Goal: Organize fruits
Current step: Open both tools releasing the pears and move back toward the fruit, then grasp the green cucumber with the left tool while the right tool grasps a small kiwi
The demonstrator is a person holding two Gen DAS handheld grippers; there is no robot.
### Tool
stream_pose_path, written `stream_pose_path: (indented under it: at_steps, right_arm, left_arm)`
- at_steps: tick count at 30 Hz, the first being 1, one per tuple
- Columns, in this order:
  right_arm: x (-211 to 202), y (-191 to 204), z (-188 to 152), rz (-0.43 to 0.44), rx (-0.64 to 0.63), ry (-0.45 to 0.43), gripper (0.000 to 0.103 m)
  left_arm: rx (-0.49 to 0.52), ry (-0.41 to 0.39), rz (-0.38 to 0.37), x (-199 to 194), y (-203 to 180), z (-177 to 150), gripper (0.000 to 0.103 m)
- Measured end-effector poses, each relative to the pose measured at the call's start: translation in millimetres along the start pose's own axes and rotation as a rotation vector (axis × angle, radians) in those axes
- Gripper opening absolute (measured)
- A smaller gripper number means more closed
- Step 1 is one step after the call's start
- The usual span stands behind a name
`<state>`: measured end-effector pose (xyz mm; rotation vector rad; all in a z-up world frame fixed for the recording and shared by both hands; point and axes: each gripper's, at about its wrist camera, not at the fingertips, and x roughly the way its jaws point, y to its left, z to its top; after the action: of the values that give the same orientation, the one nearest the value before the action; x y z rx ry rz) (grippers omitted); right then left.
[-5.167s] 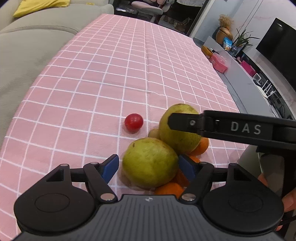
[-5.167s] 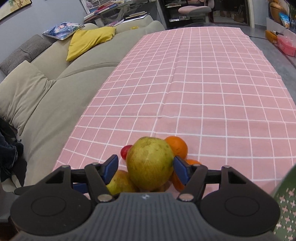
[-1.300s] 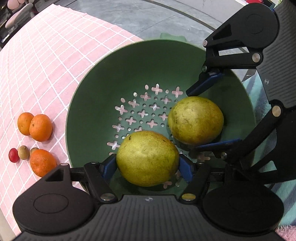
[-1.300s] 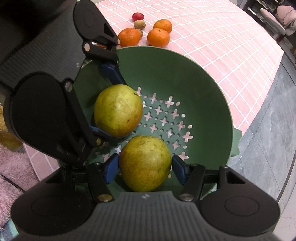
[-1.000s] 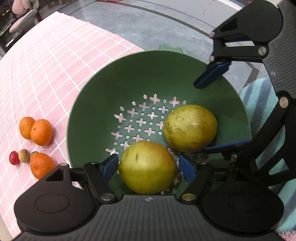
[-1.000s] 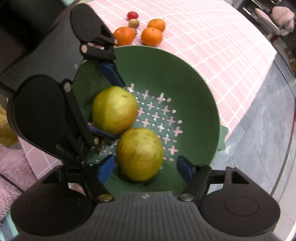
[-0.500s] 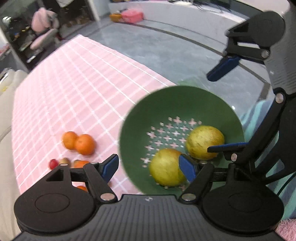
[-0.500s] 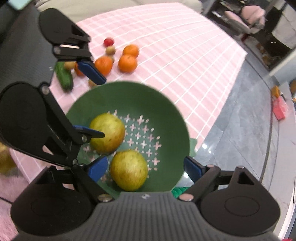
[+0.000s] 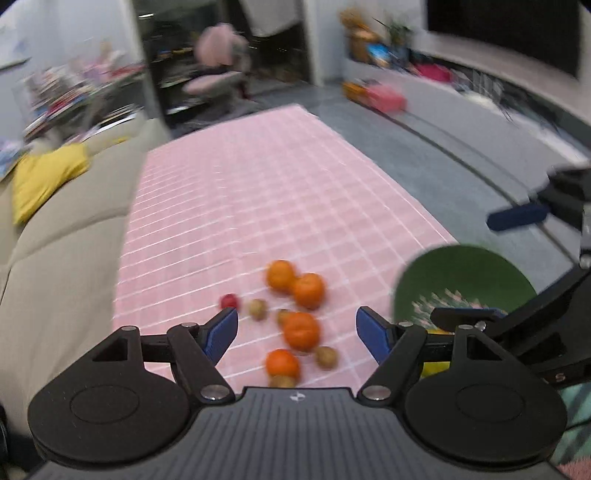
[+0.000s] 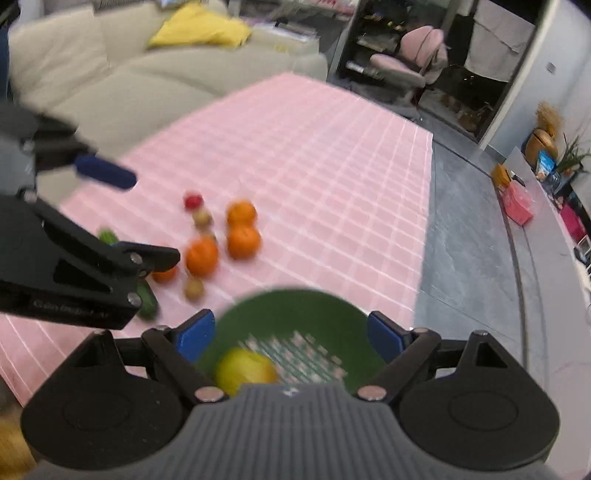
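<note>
The green colander [image 10: 295,301] stands at the near right edge of the pink checked cloth [image 10: 314,155]. One yellow-green pear [image 10: 245,371] lies inside it, right below my right gripper [image 10: 290,336], which is open and holds nothing. A second pear shows only as a yellow sliver [image 9: 436,367]. My left gripper [image 9: 295,334] is open and empty above several oranges [image 9: 301,330], small brown fruits [image 9: 257,308] and a red one [image 9: 229,301]. The colander [image 9: 461,284] sits to its right. Both views are blurred by motion.
A green cucumber [image 10: 146,295] lies left of the oranges [image 10: 243,242], partly behind the left gripper's fingers [image 10: 147,254]. A beige sofa [image 10: 147,77] with a yellow cushion [image 10: 199,27] borders the cloth's left side. Grey floor [image 10: 472,240] drops off on the right.
Both grippers opened and let go of the pears, which now lie in the colander. Both have risen and tilted up, so the colander has shrunk and the cloth fills the views.
</note>
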<state>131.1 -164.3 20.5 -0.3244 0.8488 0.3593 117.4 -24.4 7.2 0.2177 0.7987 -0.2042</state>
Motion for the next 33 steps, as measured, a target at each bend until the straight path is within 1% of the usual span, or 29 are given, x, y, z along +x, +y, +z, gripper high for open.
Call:
stream_pose_path:
  at_steps: [4, 8, 10, 12, 14, 16, 18, 19, 21, 22, 26, 27, 29, 31, 33]
  right_arm:
    - [-2.1, 23.6, 9.9, 0.021, 0.028, -0.091, 0.086]
    - [-1.4, 47.0, 15.4, 0.059, 0.065, -0.155, 0.086]
    - [0.4, 56.9, 15.4, 0.083, 0.081, -0.17, 0.086]
    - [5.2, 67.5, 13.6, 0.099, 0.092, -0.177, 0.086]
    - [11.6, 77.4, 10.3, 0.11, 0.103, -0.173, 0.086]
    - [19.1, 84.9, 6.1, 0.118, 0.108, -0.17, 0.085]
    - [25.9, 92.5, 1.0, 0.126, 0.095, -0.164, 0.08]
    - [29.8, 96.0, -1.7, 0.134, 0.087, -0.159, 0.077]
    - [38.1, 102.2, -7.0, 0.157, 0.072, -0.148, 0.073]
    - [42.4, 103.5, -9.7, 0.167, 0.067, -0.14, 0.07]
    - [61.9, 107.8, -16.1, 0.202, 0.075, -0.097, 0.055]
    - [67.0, 109.1, -16.5, 0.209, 0.079, -0.086, 0.053]
    - [78.4, 110.2, -17.7, 0.217, 0.086, -0.065, 0.045]
    - [89.3, 111.7, -18.2, 0.227, 0.096, -0.047, 0.042]
    - [100.0, 112.0, -18.0, 0.236, 0.117, -0.033, 0.039]
  left_arm:
    - [-0.138, -0.031, 0.003, -14.3, 40.3, -13.4, 0.085]
    - [-0.222, -0.051, 0.037, -23.0, 71.9, -27.1, 0.083]
    - [-0.263, -0.054, 0.054, -25.5, 85.8, -36.4, 0.082]
    - [-0.332, -0.048, 0.062, -25.9, 100.4, -47.1, 0.082]
    - [-0.405, -0.035, 0.058, -27.0, 112.4, -60.4, 0.08]
    - [-0.477, -0.015, 0.04, -24.0, 121.9, -76.5, 0.077]
    - [-0.544, 0.011, 0.029, -17.3, 126.9, -89.4, 0.073]
    - [-0.576, 0.024, 0.023, -14.4, 129.7, -94.7, 0.069]
    - [-0.628, 0.049, -0.004, -6.0, 130.7, -105.6, 0.065]
    - [-0.642, 0.057, -0.013, -1.5, 130.1, -108.5, 0.062]
    - [-0.664, 0.078, -0.023, 14.5, 126.8, -117.8, 0.056]
    - [-0.681, 0.081, -0.029, 17.4, 127.5, -121.0, 0.053]
    - [-0.737, 0.091, -0.044, 22.8, 129.2, -124.8, 0.052]
    - [-0.783, 0.1, -0.047, 29.6, 130.7, -129.4, 0.052]
    - [-0.804, 0.123, -0.02, 36.8, 130.6, -132.8, 0.052]
